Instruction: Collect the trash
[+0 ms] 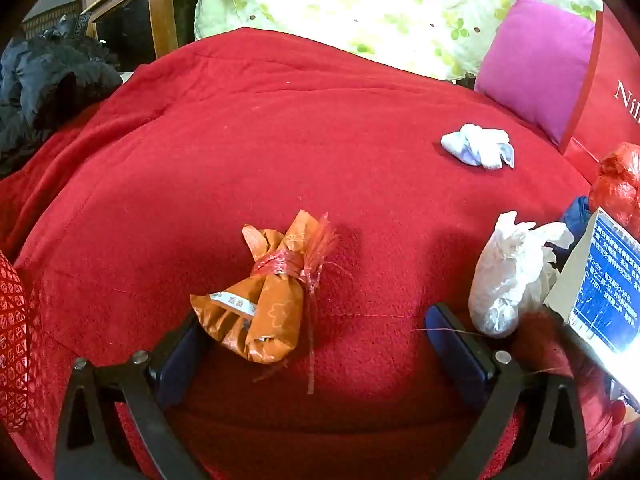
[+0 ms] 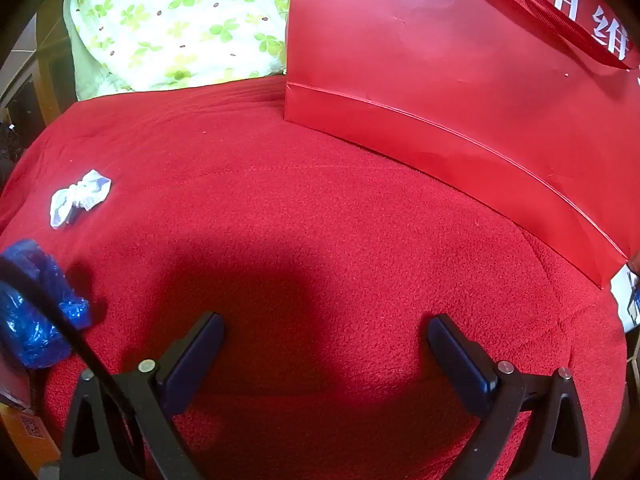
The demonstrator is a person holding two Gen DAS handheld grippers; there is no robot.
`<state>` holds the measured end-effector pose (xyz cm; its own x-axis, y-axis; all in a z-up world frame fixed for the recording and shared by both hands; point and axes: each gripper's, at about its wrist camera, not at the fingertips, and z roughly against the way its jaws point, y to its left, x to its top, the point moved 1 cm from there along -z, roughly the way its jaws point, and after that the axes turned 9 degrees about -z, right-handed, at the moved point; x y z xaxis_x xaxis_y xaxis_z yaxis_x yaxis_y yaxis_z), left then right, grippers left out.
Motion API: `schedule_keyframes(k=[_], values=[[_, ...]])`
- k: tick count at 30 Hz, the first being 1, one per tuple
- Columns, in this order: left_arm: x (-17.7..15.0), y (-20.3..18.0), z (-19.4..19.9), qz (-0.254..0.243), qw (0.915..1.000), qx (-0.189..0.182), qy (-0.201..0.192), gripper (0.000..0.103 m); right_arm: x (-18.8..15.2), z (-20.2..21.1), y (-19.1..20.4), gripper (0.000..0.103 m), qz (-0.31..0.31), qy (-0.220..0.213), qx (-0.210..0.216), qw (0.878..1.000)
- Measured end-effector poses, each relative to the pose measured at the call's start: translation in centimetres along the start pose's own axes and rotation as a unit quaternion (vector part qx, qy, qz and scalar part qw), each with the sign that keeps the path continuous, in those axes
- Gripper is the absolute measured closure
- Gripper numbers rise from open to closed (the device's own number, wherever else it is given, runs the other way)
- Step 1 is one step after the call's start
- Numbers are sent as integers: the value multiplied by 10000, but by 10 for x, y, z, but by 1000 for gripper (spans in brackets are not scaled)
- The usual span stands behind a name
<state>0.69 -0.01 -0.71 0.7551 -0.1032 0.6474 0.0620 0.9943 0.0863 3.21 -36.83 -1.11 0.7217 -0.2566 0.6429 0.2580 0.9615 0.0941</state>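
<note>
An orange wrapper bundle tied with red string lies on the red blanket, between the tips of my open left gripper, nearer its left finger. A white plastic wad lies just right of the right finger. A white-blue crumpled tissue lies farther back; it also shows in the right wrist view. My right gripper is open and empty over bare blanket. A blue plastic wad lies to its left. A red paper bag stands at the right.
A magenta cushion and a green floral pillow lie at the back. A black garment is at the far left. A blue printed box and red plastic wad sit at the right edge.
</note>
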Motion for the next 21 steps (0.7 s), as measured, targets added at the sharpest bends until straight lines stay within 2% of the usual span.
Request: schedule_keyframes(k=[21], values=[[0,0,0,5,10000,-3,-1,0,-2,4,1,0,-2,-10,-4,10000]])
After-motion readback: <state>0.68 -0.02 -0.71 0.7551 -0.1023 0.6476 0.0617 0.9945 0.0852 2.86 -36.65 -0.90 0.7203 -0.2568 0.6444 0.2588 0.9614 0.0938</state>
